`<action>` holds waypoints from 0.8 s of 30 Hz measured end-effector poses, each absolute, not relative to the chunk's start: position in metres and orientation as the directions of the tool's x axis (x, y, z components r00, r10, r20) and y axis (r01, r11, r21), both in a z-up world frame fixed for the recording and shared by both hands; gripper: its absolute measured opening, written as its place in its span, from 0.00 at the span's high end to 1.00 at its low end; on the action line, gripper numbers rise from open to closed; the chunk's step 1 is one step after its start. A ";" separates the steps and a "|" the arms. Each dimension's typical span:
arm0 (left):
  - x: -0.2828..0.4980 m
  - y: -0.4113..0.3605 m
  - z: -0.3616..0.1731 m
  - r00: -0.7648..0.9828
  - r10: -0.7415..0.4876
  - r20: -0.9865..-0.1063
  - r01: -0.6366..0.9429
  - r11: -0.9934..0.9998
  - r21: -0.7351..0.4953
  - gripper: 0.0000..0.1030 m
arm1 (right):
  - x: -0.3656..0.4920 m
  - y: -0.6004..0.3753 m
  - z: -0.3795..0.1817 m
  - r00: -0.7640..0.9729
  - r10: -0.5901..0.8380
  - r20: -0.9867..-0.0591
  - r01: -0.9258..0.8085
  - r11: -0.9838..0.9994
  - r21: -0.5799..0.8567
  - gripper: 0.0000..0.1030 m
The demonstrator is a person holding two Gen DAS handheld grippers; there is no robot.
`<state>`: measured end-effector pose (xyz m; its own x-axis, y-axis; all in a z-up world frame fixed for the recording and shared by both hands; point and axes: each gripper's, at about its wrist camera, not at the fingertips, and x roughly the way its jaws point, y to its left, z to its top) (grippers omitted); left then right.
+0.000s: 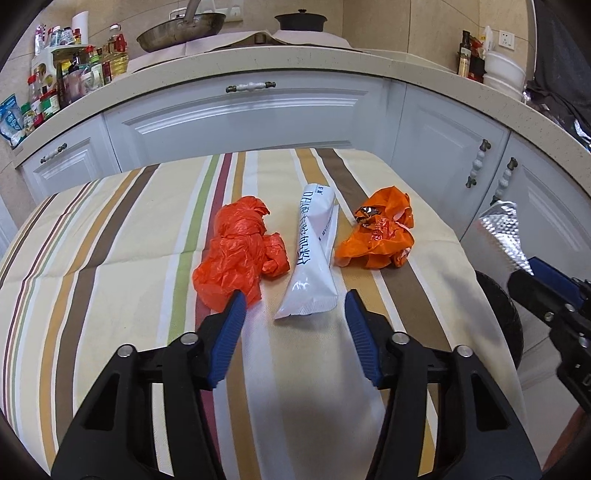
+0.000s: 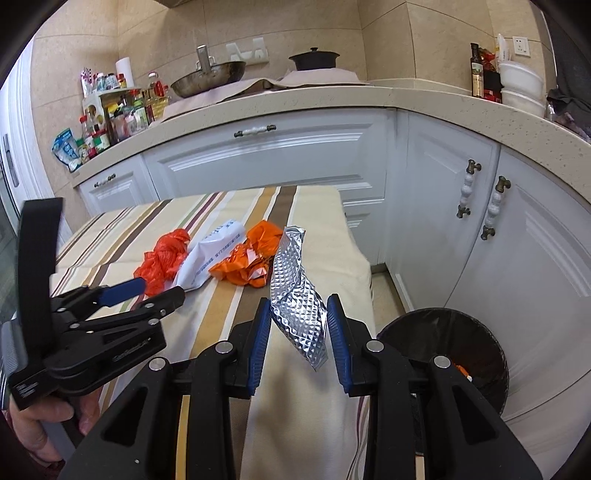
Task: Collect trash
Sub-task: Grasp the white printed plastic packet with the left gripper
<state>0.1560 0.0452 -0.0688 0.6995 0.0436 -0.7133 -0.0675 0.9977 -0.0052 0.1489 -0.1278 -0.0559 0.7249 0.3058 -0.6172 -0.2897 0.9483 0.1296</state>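
Note:
On the striped tablecloth [image 1: 110, 236] lie a crumpled red plastic bag [image 1: 236, 251], a white printed pouch [image 1: 314, 254] and a crumpled orange bag [image 1: 380, 232]. My left gripper [image 1: 294, 295] is open just above the cloth, with the pouch's near end between its fingertips and its left fingertip at the red bag's edge. My right gripper [image 2: 298, 299] is shut on a silver foil pouch [image 2: 291, 266], held upright above the table's right end. In the left wrist view the foil pouch [image 1: 502, 232] and right gripper [image 1: 524, 275] show at the right edge.
A black round bin [image 2: 443, 339] stands on the floor right of the table, with orange trash inside. White cabinets [image 1: 251, 118] and a countertop with bottles [image 1: 74, 74], a wok [image 1: 181, 29] and a pot wrap the far side. A hand [image 2: 40, 417] holds the left gripper [image 2: 162, 288].

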 end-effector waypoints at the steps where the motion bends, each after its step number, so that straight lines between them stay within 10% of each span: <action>1: 0.158 0.045 -0.070 0.695 0.043 -0.717 -0.066 0.998 -0.004 0.56 | 0.149 -0.129 -0.056 0.727 0.307 -0.614 -0.289 0.948 0.132 0.69; 8: 0.165 0.040 -0.075 0.679 0.018 -0.734 -0.038 0.999 -0.011 0.93 | 0.148 -0.134 -0.058 0.731 0.314 -0.606 -0.286 0.947 0.147 0.69; 24: 0.143 0.042 -0.059 0.725 0.012 -0.688 -0.041 0.999 -0.027 0.96 | 0.142 -0.138 -0.055 0.743 0.319 -0.589 -0.283 0.946 0.156 0.69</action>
